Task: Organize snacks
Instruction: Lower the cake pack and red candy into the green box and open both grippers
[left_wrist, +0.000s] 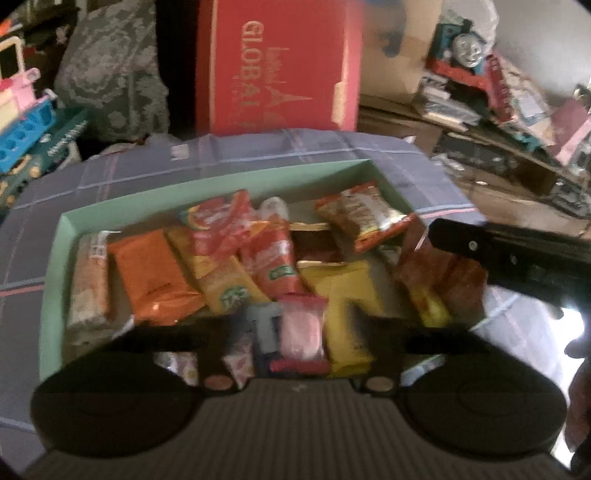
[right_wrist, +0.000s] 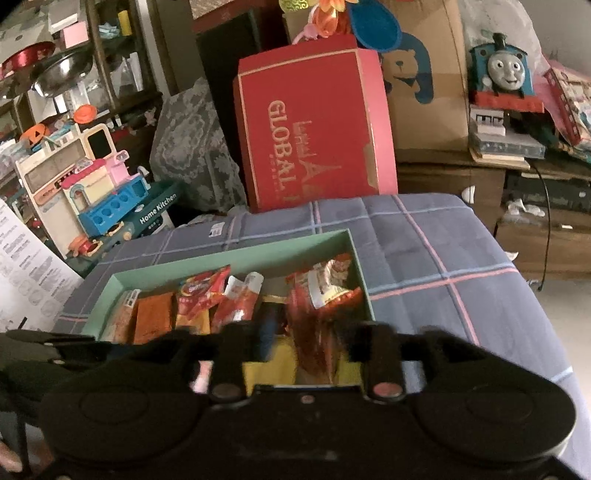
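A shallow green box sits on a desk covered with a blue plaid cloth, and it is packed with snack packets lying flat and overlapping. In the left wrist view, a pale speckled bar lies along the box's nine o'clock wall, with an orange packet just beside it. Toward the centre are a yellow packet, a red candy bag and a red tube-shaped packet. A red and gold foil packet rests tilted in the corner at one o'clock, a big yellow packet lies at five o'clock, and a pink packet is at six o'clock. The left gripper hangs over the near end of the box, jaws wide apart and holding nothing. The right gripper is over the box's near right part, jaws also spread and empty; its black finger shows at three o'clock in the left view. Behind the desk at twelve o'clock stands a red cardboard box, and a toy train sits at two o'clock.
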